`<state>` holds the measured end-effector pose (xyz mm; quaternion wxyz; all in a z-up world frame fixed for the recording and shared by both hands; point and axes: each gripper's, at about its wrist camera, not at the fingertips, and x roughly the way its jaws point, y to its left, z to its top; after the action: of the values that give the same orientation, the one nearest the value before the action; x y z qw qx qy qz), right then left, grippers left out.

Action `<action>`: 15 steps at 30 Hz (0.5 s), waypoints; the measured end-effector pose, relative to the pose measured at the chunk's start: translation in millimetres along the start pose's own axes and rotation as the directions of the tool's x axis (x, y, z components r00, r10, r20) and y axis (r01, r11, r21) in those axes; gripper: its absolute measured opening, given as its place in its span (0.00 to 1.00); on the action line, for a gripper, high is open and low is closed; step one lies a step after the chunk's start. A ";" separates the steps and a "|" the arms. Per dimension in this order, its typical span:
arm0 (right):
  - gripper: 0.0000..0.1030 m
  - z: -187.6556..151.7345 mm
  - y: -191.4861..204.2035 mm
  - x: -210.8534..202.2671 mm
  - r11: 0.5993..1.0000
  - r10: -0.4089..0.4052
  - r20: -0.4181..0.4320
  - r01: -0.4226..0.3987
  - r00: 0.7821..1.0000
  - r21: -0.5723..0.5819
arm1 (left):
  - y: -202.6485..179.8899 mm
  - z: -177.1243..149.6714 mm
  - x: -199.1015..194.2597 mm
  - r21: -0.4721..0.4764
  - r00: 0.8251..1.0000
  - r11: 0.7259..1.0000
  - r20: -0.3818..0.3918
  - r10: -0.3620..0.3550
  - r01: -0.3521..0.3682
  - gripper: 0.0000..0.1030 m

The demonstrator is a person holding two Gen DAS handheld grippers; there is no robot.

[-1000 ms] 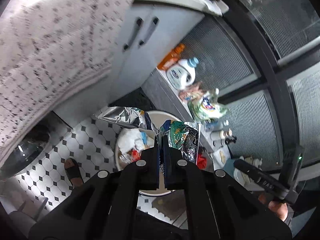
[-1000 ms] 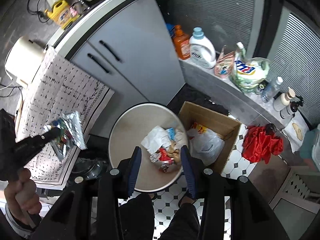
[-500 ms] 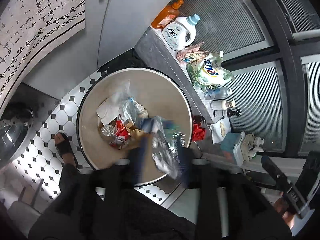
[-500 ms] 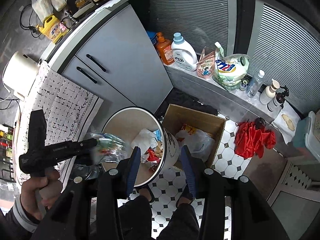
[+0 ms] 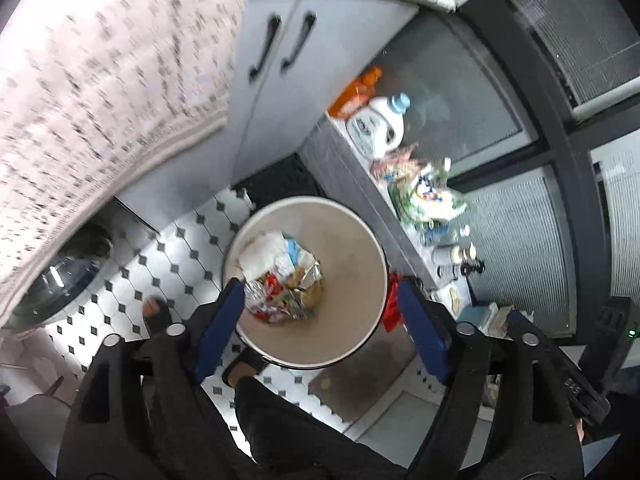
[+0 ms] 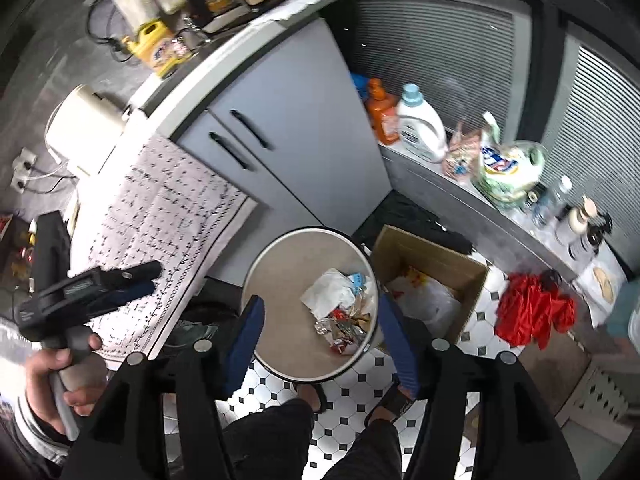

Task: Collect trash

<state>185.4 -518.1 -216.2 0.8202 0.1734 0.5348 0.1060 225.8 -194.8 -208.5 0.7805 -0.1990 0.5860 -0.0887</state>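
A round beige trash bin [image 5: 360, 240] stands on the tiled floor and holds a heap of wrappers [image 5: 280, 276], white paper, foil and red scraps. My left gripper [image 5: 320, 320] is open and empty above the bin. In the right wrist view the bin [image 6: 280, 280] sits below my right gripper [image 6: 320, 340], which is open and empty; the trash heap [image 6: 340, 312] shows inside. The left gripper [image 6: 132, 276] also shows there at the left, held over the patterned cloth.
A cardboard box [image 6: 432, 264] with a plastic bag stands right of the bin. A red cloth [image 6: 532, 312] lies on the floor. Detergent bottles [image 6: 420, 124] stand on a grey ledge. A grey cabinet [image 6: 288, 120] and a patterned cloth [image 6: 160, 216] are to the left. My feet are below.
The left gripper held a foil snack wrapper, opened over the bin and dropped it in. It has since pulled back and up, empty. The right gripper stayed open.
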 end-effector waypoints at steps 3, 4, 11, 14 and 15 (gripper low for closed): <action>0.65 5.9 12.9 -4.6 1.000 0.004 0.007 -0.004 1.000 -0.020 | 3.3 1.8 -30.4 0.002 0.998 1.000 0.056 0.003 -0.004 0.85; 0.69 7.7 18.2 -8.3 1.000 0.003 0.016 -0.002 1.000 -0.023 | 5.6 3.3 -43.3 -0.006 0.997 1.000 0.075 0.000 0.001 0.86; 0.87 13.4 56.6 -41.6 0.999 -0.005 0.107 0.009 0.994 -0.038 | 11.1 7.4 -115.4 0.021 0.978 1.000 0.206 -0.024 0.020 0.93; 0.92 12.9 79.5 -56.7 0.998 -0.016 0.152 0.024 0.988 -0.050 | 15.3 5.8 -145.2 0.060 0.965 0.998 0.262 -0.027 0.011 0.94; 0.92 12.6 84.6 -60.4 0.998 -0.019 0.164 0.028 0.986 -0.053 | 16.9 4.9 -154.8 0.073 0.959 0.997 0.282 -0.026 0.005 0.94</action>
<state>173.4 -464.3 -127.1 0.8669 0.1524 0.4647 0.0965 182.8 -121.0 -78.2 0.8620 -0.1863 0.4634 -0.0864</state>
